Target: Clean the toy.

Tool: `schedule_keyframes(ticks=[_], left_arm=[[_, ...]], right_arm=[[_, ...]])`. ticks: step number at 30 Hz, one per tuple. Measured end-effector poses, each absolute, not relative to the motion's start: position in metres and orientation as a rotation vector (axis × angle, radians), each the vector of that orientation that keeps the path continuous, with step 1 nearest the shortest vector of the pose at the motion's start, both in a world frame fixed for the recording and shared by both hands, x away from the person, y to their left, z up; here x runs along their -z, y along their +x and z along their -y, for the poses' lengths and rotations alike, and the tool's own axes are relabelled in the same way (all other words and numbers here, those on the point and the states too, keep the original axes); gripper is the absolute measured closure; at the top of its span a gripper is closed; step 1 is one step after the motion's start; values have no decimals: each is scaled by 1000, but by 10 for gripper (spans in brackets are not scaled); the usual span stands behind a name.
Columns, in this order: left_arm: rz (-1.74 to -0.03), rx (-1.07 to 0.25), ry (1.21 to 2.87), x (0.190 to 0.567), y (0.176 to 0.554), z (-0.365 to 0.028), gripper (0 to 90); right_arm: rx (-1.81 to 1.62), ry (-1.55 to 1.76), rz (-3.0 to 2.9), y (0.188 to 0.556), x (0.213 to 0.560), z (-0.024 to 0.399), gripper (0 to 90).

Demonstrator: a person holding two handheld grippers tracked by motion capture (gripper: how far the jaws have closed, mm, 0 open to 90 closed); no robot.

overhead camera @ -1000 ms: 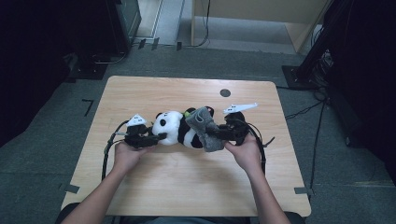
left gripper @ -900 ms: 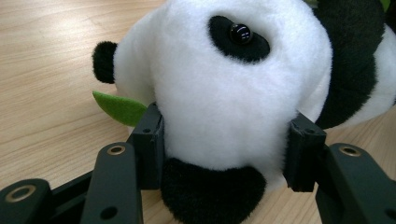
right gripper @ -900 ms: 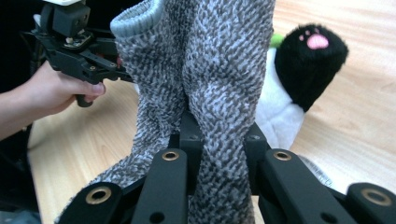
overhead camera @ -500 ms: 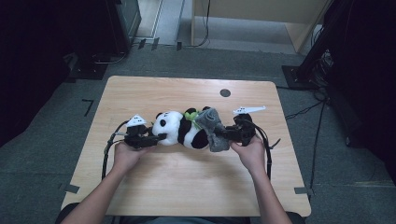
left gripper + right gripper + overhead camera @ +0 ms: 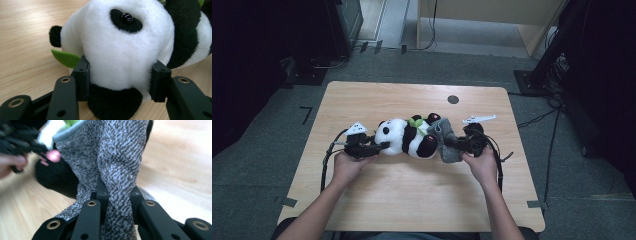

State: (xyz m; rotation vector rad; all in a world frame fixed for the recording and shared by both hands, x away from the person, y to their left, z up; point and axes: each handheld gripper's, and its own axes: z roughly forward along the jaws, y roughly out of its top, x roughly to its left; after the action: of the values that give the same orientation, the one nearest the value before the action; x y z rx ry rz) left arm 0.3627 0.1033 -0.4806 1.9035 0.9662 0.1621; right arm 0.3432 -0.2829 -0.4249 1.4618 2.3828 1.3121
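A black-and-white panda plush (image 5: 404, 137) lies on its side across the middle of the wooden table (image 5: 387, 100), with a green leaf at its neck. My left gripper (image 5: 381, 146) has just been closing on the panda's head (image 5: 120, 47). Its pads (image 5: 83, 75) press into the white fur from both sides. My right gripper (image 5: 457, 145) is shut on a bunched grey knitted cloth (image 5: 112, 152). That cloth (image 5: 446, 142) rests against the panda's black legs at its right end. The left gripper (image 5: 120, 82) and right gripper (image 5: 117, 200) face each other across the toy.
A small dark round hole (image 5: 453, 99) sits in the tabletop behind the plush. Cables trail from both grippers along the table. Dark equipment and stands surround the table on the grey floor.
The right gripper has sunk toward the table and drawn the grey cloth down and to the right, off the panda's body toward its legs. The left hand stays put on the head.
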Motion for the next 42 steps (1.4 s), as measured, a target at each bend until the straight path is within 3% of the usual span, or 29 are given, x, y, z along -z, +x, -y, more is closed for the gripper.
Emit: schedule_keyframes(ticks=[8,14,23,27,34,42], left_arm=[[-994,-125,1897,466,352,-106,522],[-970,-85,1926,464,339,-103,509],[-955,-88,1937,470,343,-106,477],[-932,-100,1923,475,344,-107,408],[-910,-87,1868,474,347,-109,239],[-838,-81,1888,468,352,-116,218]], right_arm=[[-1493,1281,-2291,326,368,270,786],[-1524,1139,-2309,330,354,250,787],[-1359,1269,-2424,371,405,250,787],[-1314,1300,-2459,382,425,246,787],[-1311,1300,-2440,394,434,250,787],[-1357,1313,-2446,406,444,257,783]])
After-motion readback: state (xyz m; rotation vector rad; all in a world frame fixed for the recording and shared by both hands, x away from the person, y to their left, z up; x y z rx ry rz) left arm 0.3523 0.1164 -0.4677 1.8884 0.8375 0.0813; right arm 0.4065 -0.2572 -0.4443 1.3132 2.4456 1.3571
